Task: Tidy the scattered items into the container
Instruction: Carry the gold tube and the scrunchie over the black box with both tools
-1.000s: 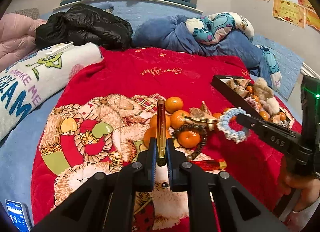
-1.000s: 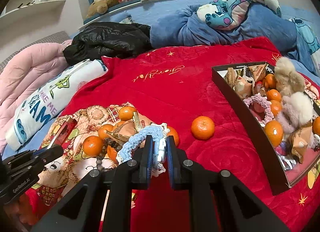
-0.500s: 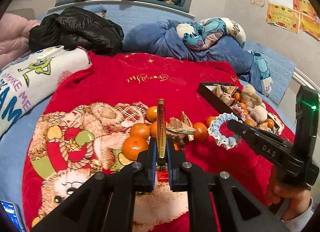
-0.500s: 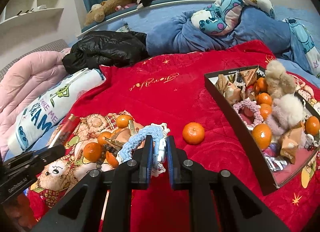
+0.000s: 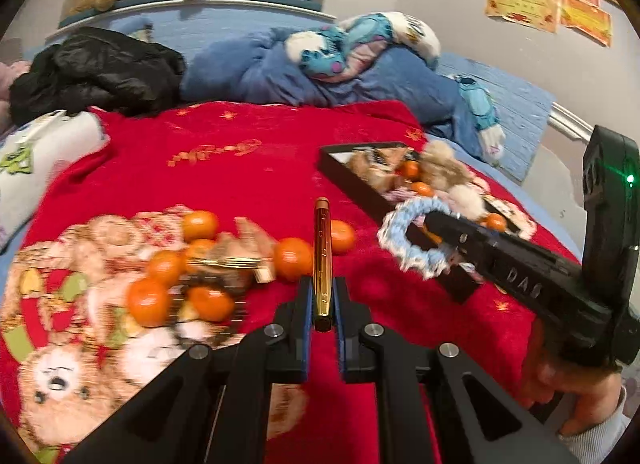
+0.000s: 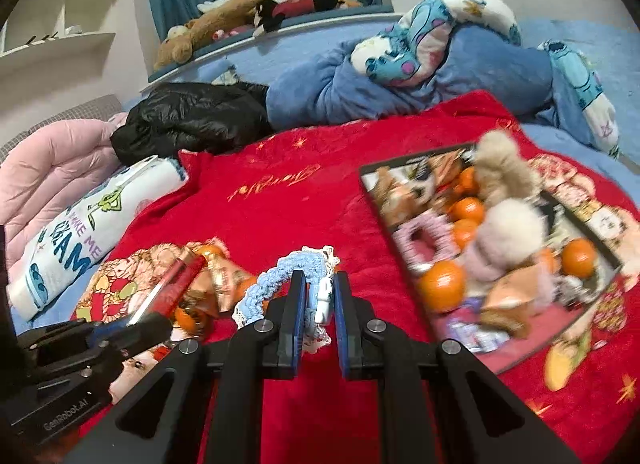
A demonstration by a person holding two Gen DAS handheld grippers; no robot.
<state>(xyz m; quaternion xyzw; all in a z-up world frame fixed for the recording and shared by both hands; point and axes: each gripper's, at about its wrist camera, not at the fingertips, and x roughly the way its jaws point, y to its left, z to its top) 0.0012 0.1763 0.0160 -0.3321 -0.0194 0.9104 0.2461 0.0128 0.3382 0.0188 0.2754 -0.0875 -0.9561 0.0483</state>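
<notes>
Only right view (image 6: 492,248) shows tray (inside).

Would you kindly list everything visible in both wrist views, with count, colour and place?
Slim metal pen: one, gold and red, clamped in the left gripper.
Crocheted scrunchie: one, pale blue with white lace, clamped in the right gripper.
Loose tangerines: about seven, orange, on the red fleece blanket.
Shallow black tray: one, on the blanket's right side, holding tangerines, wrapped sweets, fluffy pompoms and a pink scrunchie.
Black puffer jacket: one, behind the blanket.
Blue cartoon-print duvet: one, bunched at the back.
White printed pillow: one, left.
Plush toys: several, back ledge.
Left gripper: black, shut.
Right gripper: black, shut.
Hand: one, gripping the right gripper's handle.
</notes>
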